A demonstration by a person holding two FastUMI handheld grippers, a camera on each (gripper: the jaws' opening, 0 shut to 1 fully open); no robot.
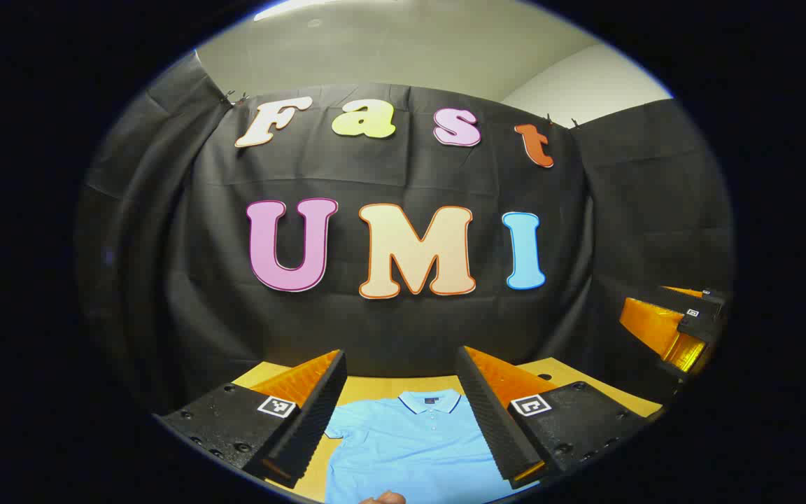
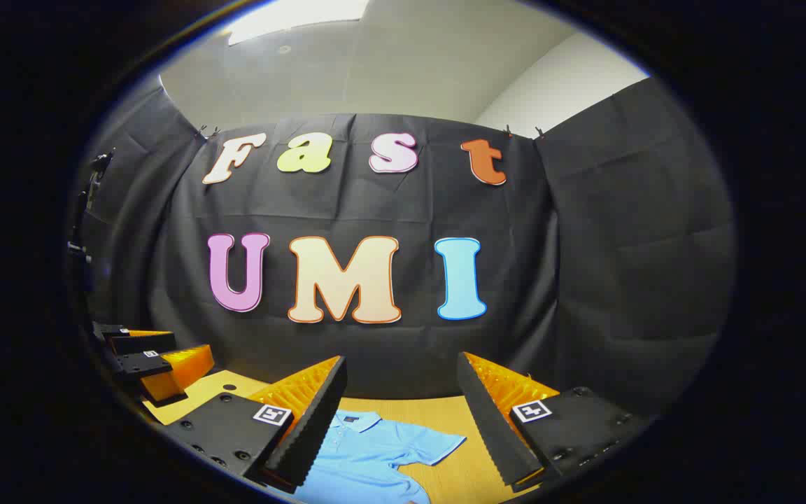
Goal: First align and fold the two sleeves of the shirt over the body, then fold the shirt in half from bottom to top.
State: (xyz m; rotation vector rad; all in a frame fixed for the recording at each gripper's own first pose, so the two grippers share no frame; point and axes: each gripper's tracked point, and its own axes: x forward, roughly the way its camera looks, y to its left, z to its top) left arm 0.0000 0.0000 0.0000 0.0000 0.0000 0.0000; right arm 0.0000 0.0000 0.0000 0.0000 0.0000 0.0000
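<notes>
Sleeve step not begun. Shirt (image 1: 403, 441) flat on table (image 1: 557, 371), collar away, below and between left gripper (image 1: 403, 402) jaws, released. Right gripper (image 2: 403, 406) jaws released too, sleeve (image 2: 431, 444) between them. Next: drop, pinch sleeve.

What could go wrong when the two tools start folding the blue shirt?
1. Both tools, left tool and right tool, hang open above the shirt, touching nothing, so a grab might pinch only the top layer or miss the cloth.
2. The sleeve sticks out sideways over the table; if grabbed unevenly, it may fold crooked.
3. The tools sit close together, so they might bump while reaching down.
</notes>
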